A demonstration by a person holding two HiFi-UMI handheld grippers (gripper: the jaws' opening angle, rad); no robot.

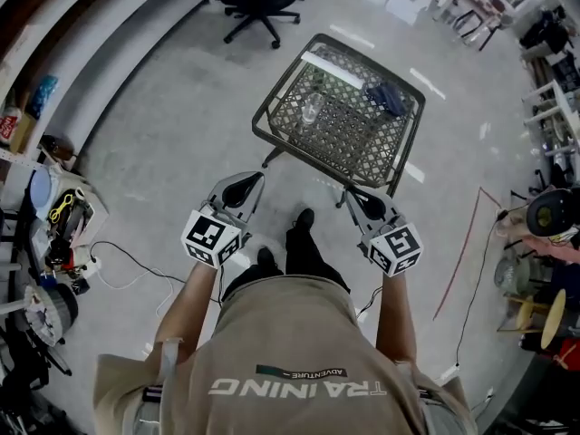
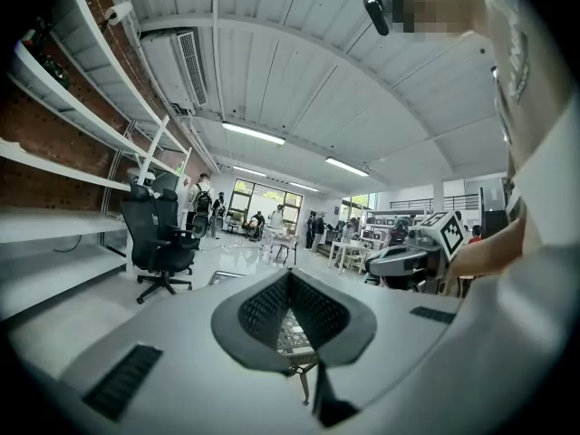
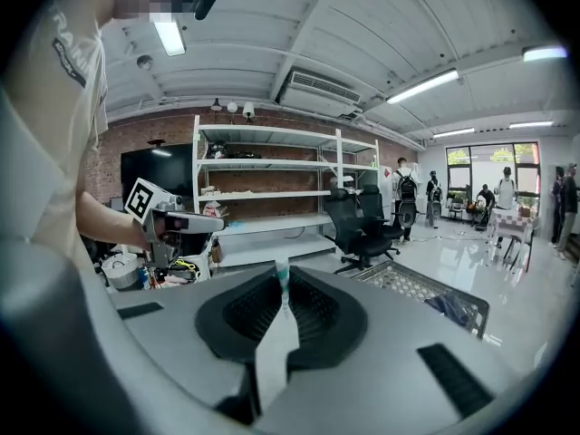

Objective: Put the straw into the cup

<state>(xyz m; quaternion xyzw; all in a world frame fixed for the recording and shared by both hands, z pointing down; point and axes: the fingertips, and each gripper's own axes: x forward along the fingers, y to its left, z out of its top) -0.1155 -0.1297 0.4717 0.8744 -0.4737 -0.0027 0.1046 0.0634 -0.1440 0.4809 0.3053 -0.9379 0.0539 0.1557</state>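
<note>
Right claw (image 3: 282, 279) pinches the straw (image 3: 275, 343); left claw (image 2: 288, 277) closed, empty. Cup (image 1: 312, 110) on table (image 1: 268, 120) well ahead of both; insertion undone.

the person wears a khaki short-sleeved t-shirt (image 1: 290, 356) with white "training" lettering (image 1: 294, 387) and a small dark label (image 1: 299, 372) near it, dark trousers (image 1: 304, 259) and black shoes (image 1: 304, 217). the left hand-held gripper (image 1: 255, 179) and the right hand-held gripper (image 1: 350, 194) are grey with black textured jaw pads, each bearing a white cube (image 1: 211, 236) with black square markers.
</note>
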